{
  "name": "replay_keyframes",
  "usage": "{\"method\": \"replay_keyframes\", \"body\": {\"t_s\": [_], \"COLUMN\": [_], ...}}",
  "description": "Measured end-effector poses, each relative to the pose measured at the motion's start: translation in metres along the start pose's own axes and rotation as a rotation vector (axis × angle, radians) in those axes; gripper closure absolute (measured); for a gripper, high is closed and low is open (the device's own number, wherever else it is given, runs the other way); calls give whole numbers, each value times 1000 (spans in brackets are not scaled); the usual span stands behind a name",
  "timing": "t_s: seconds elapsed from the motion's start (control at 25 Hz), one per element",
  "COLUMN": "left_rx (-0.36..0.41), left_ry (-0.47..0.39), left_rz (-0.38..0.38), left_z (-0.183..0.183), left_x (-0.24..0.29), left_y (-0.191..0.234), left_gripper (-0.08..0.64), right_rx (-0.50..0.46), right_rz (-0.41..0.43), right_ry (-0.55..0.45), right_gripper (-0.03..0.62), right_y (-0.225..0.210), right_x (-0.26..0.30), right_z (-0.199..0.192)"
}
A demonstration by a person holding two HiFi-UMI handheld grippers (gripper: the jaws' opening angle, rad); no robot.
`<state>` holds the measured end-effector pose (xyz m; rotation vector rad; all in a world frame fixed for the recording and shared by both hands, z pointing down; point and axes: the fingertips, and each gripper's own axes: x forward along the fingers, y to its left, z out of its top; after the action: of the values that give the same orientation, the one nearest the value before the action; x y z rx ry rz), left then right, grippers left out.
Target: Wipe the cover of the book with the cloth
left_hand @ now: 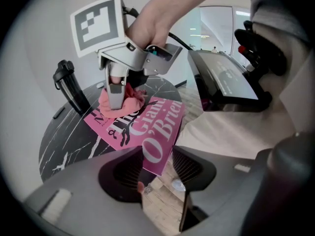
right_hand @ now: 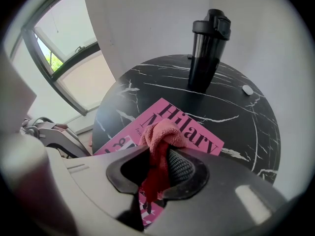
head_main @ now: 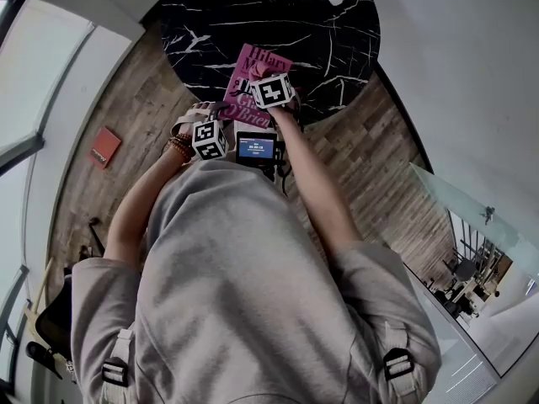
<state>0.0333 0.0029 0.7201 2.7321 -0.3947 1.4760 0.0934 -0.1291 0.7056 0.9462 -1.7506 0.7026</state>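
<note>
A pink book lies on the near edge of the round black marble table, and one corner juts past the rim. My right gripper is shut on a bunched pink cloth that rests on the book's cover. The left gripper view shows that gripper pointing straight down, with the cloth pressed onto the book. My left gripper hangs just off the table's near rim, jaws open, and the book's overhanging corner shows in the gap. In the head view its marker cube sits left of the right gripper.
A tall black shaker bottle stands at the far side of the table, with a small white item to its right. A device with a lit screen hangs at the person's chest. A red object lies on the wooden floor at left.
</note>
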Motion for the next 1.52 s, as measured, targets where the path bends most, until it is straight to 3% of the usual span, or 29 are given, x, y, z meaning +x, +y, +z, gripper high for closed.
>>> {"method": "replay_keyframes", "body": {"t_s": [0.72,0.8,0.96,1.04,1.12,1.28,1.4,1.52], "left_rx": [-16,-21,-22,-34,-47,-44,-47,-73], "left_ry": [-9,-12,-15,-18,-17,-20,-21,-24], "left_rz": [-11,-13,-13,-14,-17,-18,-22,-25], "left_z": [-1,-1,0,1,1,0,0,1], "left_x": [0,0,-2,-1,-2,-1,-1,-2], "left_y": [1,1,1,1,1,1,1,2], "left_gripper": [371,371,371,371,370,367,367,367], "right_rx": [-83,-41,105,134,142,146,156,169], "right_rz": [93,163,406,441,407,214,92,25], "right_ry": [7,-10,-108,-198,-272,-342,-322,-263], "right_gripper": [492,490,488,486,486,486,486,486], "right_y": [56,65,89,84,66,7,-27,-45], "right_x": [14,15,-3,-19,-35,-60,-71,-71], "right_z": [29,36,53,66,73,61,31,-5]}}
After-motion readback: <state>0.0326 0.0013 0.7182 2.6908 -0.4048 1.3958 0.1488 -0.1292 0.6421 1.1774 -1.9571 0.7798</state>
